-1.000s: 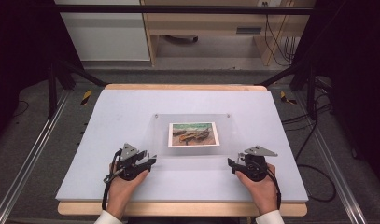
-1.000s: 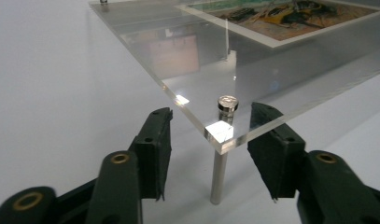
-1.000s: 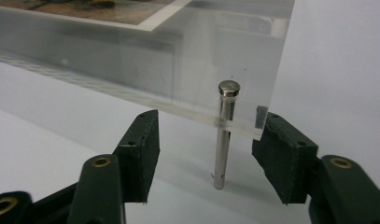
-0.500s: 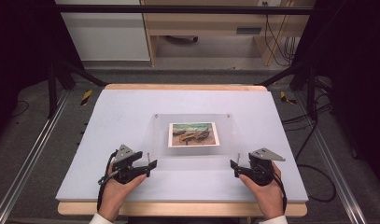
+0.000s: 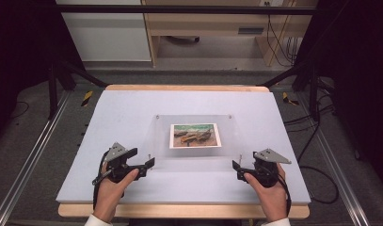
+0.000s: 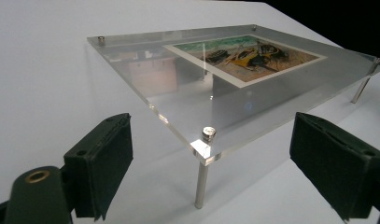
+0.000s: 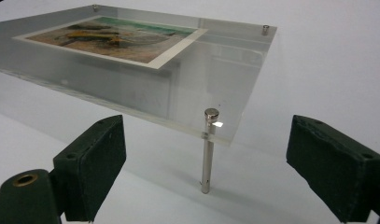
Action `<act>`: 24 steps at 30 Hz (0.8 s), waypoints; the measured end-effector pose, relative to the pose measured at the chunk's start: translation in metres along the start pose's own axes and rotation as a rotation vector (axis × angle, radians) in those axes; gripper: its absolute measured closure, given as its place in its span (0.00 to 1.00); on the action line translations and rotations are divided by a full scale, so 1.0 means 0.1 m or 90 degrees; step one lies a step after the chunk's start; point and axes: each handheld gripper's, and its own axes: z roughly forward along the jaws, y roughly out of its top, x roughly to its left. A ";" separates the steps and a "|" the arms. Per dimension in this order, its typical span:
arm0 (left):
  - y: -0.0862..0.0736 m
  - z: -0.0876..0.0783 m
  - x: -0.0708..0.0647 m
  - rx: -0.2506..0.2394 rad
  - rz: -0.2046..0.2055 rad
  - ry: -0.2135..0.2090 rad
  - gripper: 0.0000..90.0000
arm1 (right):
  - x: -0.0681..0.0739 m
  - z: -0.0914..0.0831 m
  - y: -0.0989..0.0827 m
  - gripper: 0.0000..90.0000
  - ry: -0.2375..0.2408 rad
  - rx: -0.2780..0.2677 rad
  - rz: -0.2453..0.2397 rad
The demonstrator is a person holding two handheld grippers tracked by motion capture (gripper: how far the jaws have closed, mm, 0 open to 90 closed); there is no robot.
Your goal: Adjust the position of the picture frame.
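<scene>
Clear plate with picture standing on metal legs, mid-table. Left gripper and right gripper facing plate's near corners, jaws spread, empty. Likely approaching; next: closing on corners evenly.

Left gripper and right gripper: black bodies, grey three-cornered top plates, trailing black cables, padded black jaws; white sleeve cuffs.
</scene>
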 end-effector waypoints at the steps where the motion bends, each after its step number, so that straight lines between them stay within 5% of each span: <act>1: 0.00 0.00 0.00 0.000 0.000 0.000 0.14 | 0.00 0.00 0.00 0.13 0.001 -0.001 0.000; 12: 0.03 0.00 -0.01 -0.004 0.005 -0.002 0.18 | -0.01 -0.02 0.02 0.19 -0.012 -0.007 -0.002; 24: 0.20 0.06 0.02 -0.008 0.016 -0.003 0.27 | 0.04 0.01 0.23 0.39 -0.006 -0.011 -0.033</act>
